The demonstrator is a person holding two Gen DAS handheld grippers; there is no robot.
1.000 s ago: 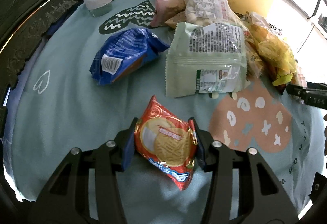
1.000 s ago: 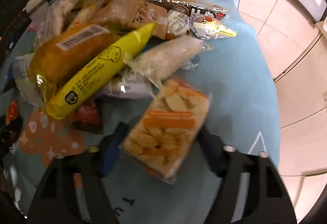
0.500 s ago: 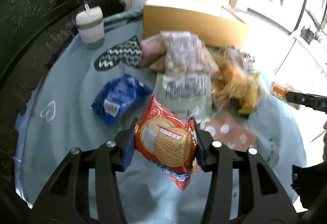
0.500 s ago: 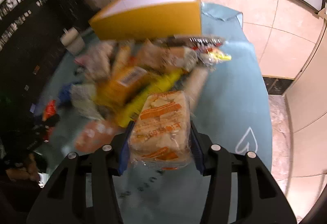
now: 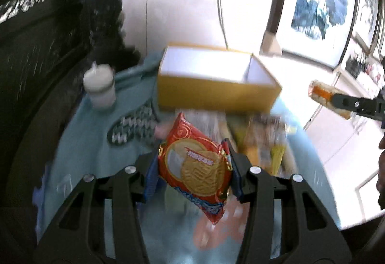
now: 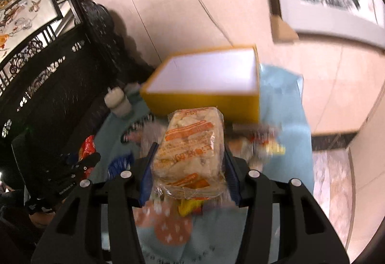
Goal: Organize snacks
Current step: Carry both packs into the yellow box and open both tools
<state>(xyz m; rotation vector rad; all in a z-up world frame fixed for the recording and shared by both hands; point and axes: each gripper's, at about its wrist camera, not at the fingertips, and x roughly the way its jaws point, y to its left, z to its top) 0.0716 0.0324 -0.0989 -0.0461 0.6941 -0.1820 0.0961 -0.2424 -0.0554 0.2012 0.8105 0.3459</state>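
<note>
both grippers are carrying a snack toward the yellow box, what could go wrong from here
The red biscuit packet hangs tilted in the left gripper, held only by its sides, so it might slip. The clear cracker pack in the right gripper is bulky; both heading for the open yellow cardboard box could collide.

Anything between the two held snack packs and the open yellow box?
Nothing visible. The red biscuit pack and clear cracker pack are both lifted above the snack pile; the yellow box beyond it is open and looks empty.

red biscuit packet [image 5: 195,167] | yellow box [image 5: 216,93], white inside | teal tablecloth [image 5: 96,143]
</note>
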